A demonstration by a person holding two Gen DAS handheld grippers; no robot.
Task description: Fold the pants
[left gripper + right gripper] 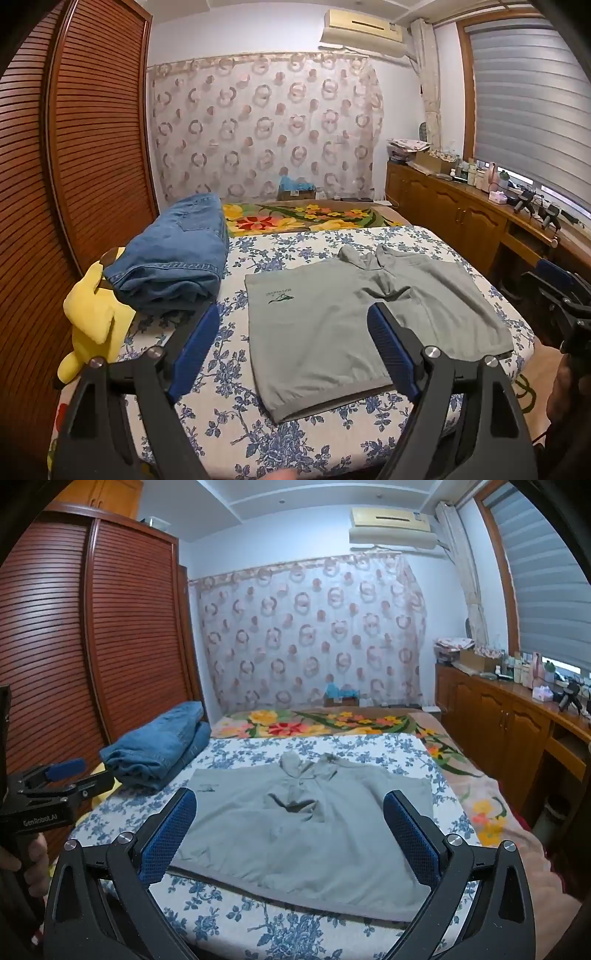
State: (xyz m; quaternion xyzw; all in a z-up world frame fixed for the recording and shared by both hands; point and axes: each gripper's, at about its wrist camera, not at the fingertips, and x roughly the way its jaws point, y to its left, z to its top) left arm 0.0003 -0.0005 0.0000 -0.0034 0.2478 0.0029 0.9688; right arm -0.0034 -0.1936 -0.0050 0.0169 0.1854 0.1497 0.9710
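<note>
Gray garment (332, 321) lies spread flat on the bed (303, 243), roughly mid-bed and close to the near edge; w/ a small dark green logo (279, 297) at its far-left corner, a bunched collar-like part at the far end, and an elastic-looking hem toward the near side. Can't tell for sure whether it's pants or a top. Same piece in the right wrist view (303, 834), wrinkled in the middle. Left claw (291, 328) hovers over the garment's near-left part, jaws wide, nothing btwn the blue pads, no contact seen. Right claw (290, 812) is over the garment's near edge, also wide, nothing gripped. Left claw shows again at the left edge of the right view, w/ a hand (33, 853) on its handle. Folded blue jeans (173, 254) sit far-left of the gray piece, apart from it, partly lying over a yellow plush toy (96, 314) at the bed's left edge. Bed cover is white w/ blue flowers; a bright floral blanket (295, 216) lies at the far end. Louvered wooden wardrobe (92, 129) stands left, patterned curtain (266, 125) on the far wall, AC unit (364, 27) above it, wooden cabinet (454, 210) w/ clutter on the right under a blind-covered window (528, 99).
</note>
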